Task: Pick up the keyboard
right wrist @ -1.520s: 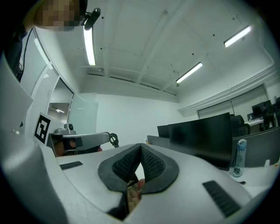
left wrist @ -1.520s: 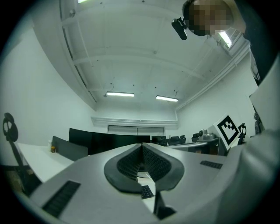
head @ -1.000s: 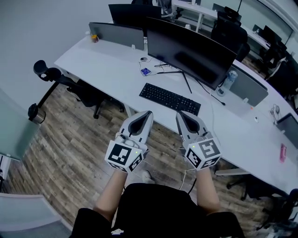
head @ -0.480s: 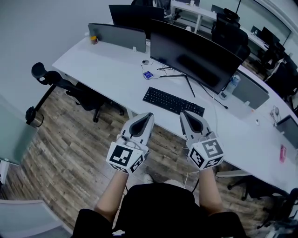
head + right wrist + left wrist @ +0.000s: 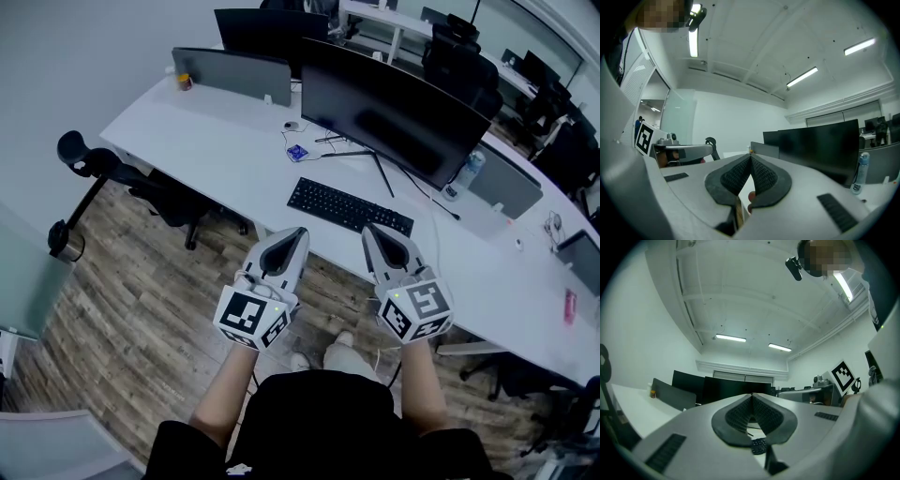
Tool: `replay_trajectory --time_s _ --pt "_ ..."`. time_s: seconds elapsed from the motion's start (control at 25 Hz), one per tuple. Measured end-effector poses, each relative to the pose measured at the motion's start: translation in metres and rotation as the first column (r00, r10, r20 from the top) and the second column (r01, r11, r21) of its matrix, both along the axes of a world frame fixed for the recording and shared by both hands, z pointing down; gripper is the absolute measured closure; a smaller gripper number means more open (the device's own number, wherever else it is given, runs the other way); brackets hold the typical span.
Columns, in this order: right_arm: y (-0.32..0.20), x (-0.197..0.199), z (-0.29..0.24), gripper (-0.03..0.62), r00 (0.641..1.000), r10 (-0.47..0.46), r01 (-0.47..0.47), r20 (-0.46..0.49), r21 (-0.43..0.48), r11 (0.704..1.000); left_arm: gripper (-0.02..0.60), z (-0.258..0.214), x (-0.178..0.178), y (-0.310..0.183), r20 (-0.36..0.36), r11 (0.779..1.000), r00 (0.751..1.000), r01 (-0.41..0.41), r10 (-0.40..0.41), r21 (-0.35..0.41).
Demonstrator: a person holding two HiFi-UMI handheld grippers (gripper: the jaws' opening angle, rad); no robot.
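Note:
A black keyboard lies on the white desk in front of a large dark monitor. Both grippers hover side by side over the floor, short of the desk's near edge. The left gripper is shut and empty, its tip just below the keyboard's left half. The right gripper is shut and empty too, its tip just below the keyboard's right half. In the left gripper view a corner of the keyboard shows beneath the closed jaws. The right gripper view shows closed jaws with the monitor beyond.
A black office chair stands left of the desk. On the desk are a small blue object, a mouse, a water bottle and grey divider panels. The person's shoes show on the wood floor.
Both grippers have drifted a little toward the desk and keyboard; the scene has shifted slightly as the person stepped forward. Jaws stay shut.

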State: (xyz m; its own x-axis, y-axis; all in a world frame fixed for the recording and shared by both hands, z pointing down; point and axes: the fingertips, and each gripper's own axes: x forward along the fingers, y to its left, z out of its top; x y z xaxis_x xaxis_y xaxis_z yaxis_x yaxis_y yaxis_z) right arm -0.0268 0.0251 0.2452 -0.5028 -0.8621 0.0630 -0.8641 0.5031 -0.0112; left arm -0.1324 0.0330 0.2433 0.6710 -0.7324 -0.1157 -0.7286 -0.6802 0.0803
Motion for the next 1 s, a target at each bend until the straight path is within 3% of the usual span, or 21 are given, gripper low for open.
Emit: replay_trajectory --time_s 1.0 --pt "-0.054 0.045 0.011 0.589 0.999 0.017 -0.016 0.033 -0.020 1.000 0.571 0.011 0.044 -0.058 0.027 0.999 1.000 -0.008 0.009 -0.031"
